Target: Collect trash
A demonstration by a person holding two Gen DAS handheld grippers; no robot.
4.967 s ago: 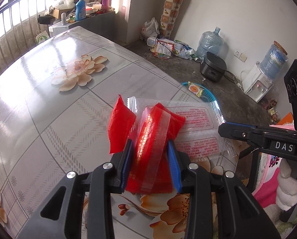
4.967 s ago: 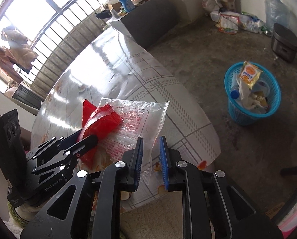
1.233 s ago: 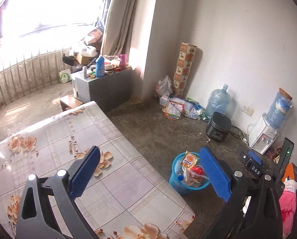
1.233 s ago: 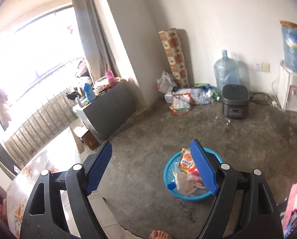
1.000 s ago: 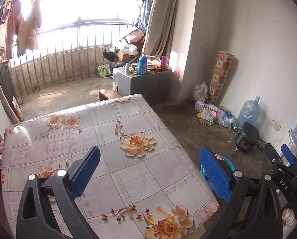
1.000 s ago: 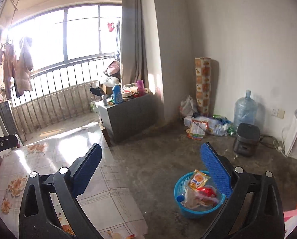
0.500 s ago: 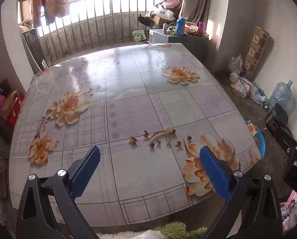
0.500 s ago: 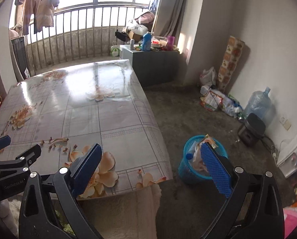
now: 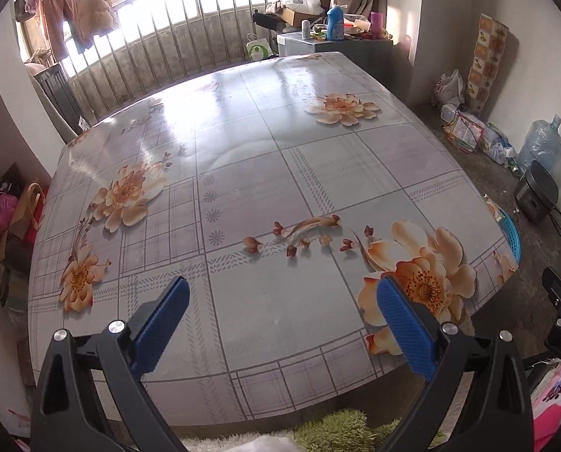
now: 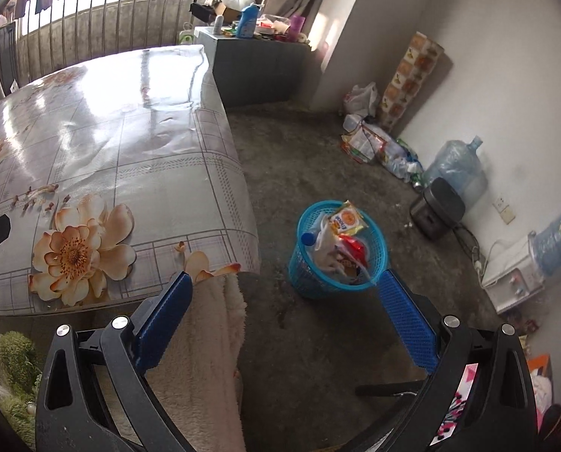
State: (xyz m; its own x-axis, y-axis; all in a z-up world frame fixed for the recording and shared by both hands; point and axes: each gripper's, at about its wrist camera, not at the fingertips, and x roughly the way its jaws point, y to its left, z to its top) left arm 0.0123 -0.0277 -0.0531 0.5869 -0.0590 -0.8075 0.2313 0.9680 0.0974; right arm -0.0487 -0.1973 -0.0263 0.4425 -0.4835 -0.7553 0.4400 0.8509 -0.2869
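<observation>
Hovering over the table (image 9: 242,173) with the left gripper (image 9: 280,301) spread wide and empty, and over the floor with the right gripper (image 10: 284,293) likewise spread and empty. Trash sits in the blue basket (image 10: 306,282) on the floor, just beside the table's corner: an orange packet (image 10: 346,220), a red wrapper (image 10: 352,248), a clear bag. No loose trash visible on the tabletop, so probably close to done. Worth sweeping both cameras across the cloth and floor before stopping, keeping the jaws wide until something turns up. Left view: whole tabletop, only a sliver of basket rim (image 9: 510,229) past the edge. Right view: basket contents in full, plus a cream blanket (image 10: 205,339) below the table edge.
</observation>
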